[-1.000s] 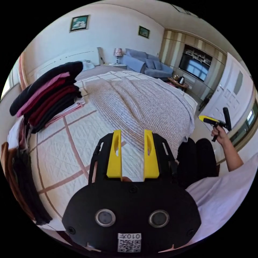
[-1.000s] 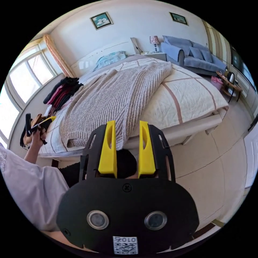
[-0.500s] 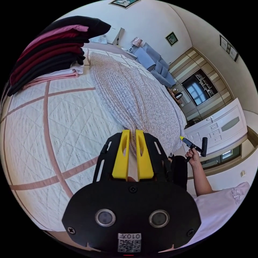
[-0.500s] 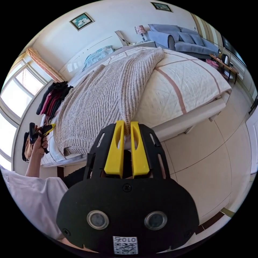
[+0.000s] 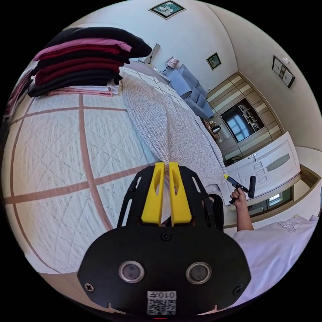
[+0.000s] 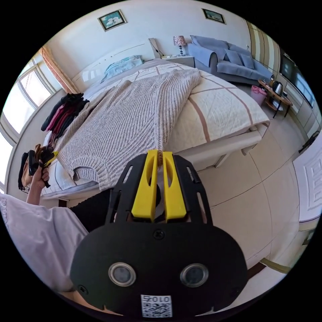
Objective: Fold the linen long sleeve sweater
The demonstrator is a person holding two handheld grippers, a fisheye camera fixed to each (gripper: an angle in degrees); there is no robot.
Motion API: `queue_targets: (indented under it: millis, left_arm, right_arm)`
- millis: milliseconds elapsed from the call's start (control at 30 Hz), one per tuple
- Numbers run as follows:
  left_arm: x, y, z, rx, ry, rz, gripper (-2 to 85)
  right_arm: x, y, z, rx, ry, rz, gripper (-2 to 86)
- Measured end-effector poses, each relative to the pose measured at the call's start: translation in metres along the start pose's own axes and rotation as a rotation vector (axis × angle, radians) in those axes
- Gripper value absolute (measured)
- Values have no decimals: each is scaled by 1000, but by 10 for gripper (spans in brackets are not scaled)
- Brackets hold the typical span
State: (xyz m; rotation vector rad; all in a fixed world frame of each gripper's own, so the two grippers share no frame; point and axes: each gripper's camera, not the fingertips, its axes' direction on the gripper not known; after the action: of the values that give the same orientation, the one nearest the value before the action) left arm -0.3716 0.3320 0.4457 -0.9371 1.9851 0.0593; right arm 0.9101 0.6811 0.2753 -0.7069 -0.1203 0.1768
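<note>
Left gripper view: left gripper (image 5: 164, 164) pinched tight on the near edge of the sweater (image 5: 167, 124), both yellow jaws pressing a bunched fold of knit between their tips. Ahead of the jaws, the beige ribbed sweater spread flat along the bed (image 5: 60, 147), narrowing into a taut ridge right at the jaw tips. To the left of the jaws, bare quilted bedspread with pink stripes. Far ahead and left, a stack of folded clothes (image 5: 80, 63) in black, dark red and pink, apart from the sweater's edge. To the right of the jaws, the right gripper (image 5: 228, 177) in a hand (image 5: 238, 198), at the sweater's far corner. Beyond, a blue sofa (image 5: 189, 90) and a white door (image 5: 268, 164).

Right gripper view: right gripper (image 6: 160, 155) clamped on the sweater (image 6: 134, 117) too, a thin gathered bit of hem caught between both jaw tips. Ahead of the jaws, the sweater fanned out wide across the bed (image 6: 228, 117), its ribbed hem hanging over the near bed edge to the left of the jaws. Further left, the left gripper (image 6: 50, 156) in a hand (image 6: 38, 177) by the hem's other corner. Right of the jaws, tiled floor (image 6: 255, 188).
</note>
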Motion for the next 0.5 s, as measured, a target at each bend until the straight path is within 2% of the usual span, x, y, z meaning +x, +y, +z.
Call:
queue_targets:
  millis: [100, 133, 200, 367, 433, 500]
  left_arm:
    - [-19, 7, 29, -85, 44, -49, 26]
    - [-25, 11, 36, -93, 101, -80, 33]
    - [-22, 16, 30, -58, 99, -77, 45]
    - [37, 11, -15, 58, -294, 157, 65]
    - [65, -7, -21, 122, -460, 255, 73]
    - [75, -26, -9, 135, -485, 301, 76]
  right_arm:
    - [12, -4, 26, -65, -68, 54, 47]
    - [12, -7, 30, -76, -106, 59, 48]
    - [2, -11, 25, -86, -94, 31, 52]
    - [-22, -9, -14, 21, 92, -19, 74]
    - [-26, -12, -26, 104, 105, -17, 85]
    - [-32, -23, -33, 186, 110, -36, 96]
